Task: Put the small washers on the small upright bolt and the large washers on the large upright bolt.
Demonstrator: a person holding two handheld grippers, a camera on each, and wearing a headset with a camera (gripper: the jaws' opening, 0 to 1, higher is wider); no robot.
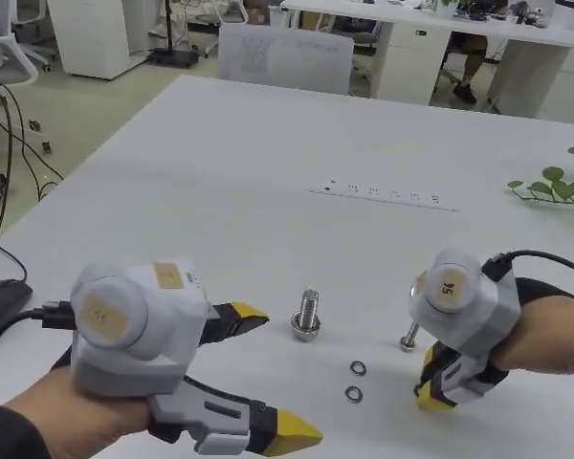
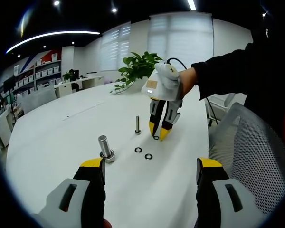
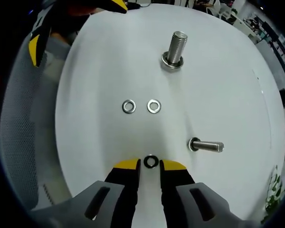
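My right gripper (image 3: 151, 166) points down at the white table (image 3: 95, 156), its jaws drawn in to a narrow slit with a small dark washer (image 3: 151, 161) lying flat between the yellow tips. Slivers of table show on either side of the ring, so I judge it bracketed rather than pinched. My left gripper (image 2: 151, 164) hangs low over the near edge, jaws spread wide with nothing in them.

The small bolt (image 3: 206, 145) stands just beside the right gripper. The large bolt (image 3: 175, 49) stands further off toward the left gripper. Two paler washers (image 3: 128, 106) lie side by side on the table between the bolts, on my side.

The pickup is where I expect trouble. The ring is thin and flat on a slick top, so closing the tips a touch high could ride over it or squirt it forward, out of the slit. Even if it is caught by the rim, it may twist so that the hole no longer faces the thread. The small bolt seems to rest only on its head, and a careless swing this close would topple it. The dark washer looks smaller than the pale pair, but I cannot be sure, so the wrong bolt is also a risk
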